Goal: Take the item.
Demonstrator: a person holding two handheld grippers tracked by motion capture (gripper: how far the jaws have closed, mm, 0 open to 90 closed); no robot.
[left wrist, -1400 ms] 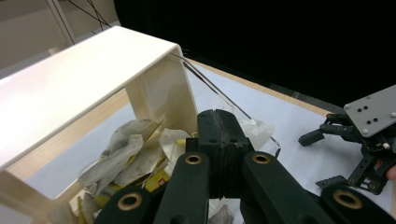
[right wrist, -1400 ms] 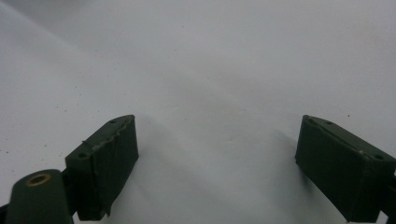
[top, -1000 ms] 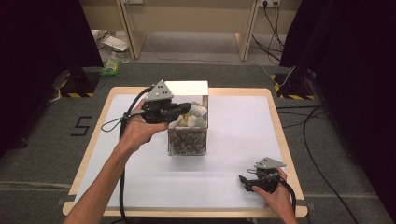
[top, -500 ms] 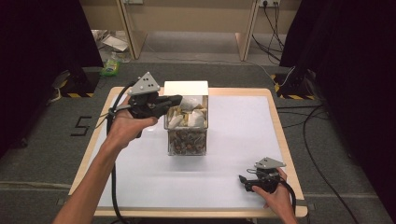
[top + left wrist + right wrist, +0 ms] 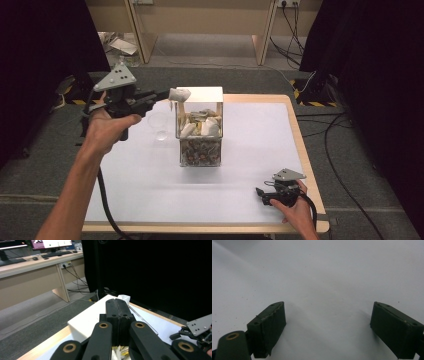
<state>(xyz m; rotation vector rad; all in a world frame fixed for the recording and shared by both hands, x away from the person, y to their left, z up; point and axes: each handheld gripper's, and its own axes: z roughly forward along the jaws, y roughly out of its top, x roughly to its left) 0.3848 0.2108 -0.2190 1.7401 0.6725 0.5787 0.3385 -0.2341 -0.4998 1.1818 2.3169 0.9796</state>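
Left gripper (image 5: 172, 95): held in the left hand (image 5: 107, 127), raised above the worktop (image 5: 250, 205) just left of the box (image 5: 200, 130). Jaws are seen clamped together in the left gripper view, pads meeting along one seam. A small white piece (image 5: 180, 93) is pinched at the tips; in the high view it is found at the box's upper left corner, level with its rim and clear of the contents. In the left gripper view a white scrap (image 5: 124, 298) is seen just past the jaw tips. What the piece is cannot be told.

Box: clear-walled, square, open-topped, placed near the middle of the worktop. White pieces (image 5: 200, 127) are heaped in its upper part; darker, mixed material is seen through the wall below. A white block (image 5: 202, 93) is set against its far side.

Cup (image 5: 159, 125): clear, stood on the worktop just left of the box, below the left gripper.

Right gripper (image 5: 260, 192): held in the right hand (image 5: 295, 212), well apart from the box, toward the worktop's near right corner. Jaws are spread wide in the right gripper view, with bare white worktop (image 5: 324, 290) between them; nothing is grasped or touched by the pads.
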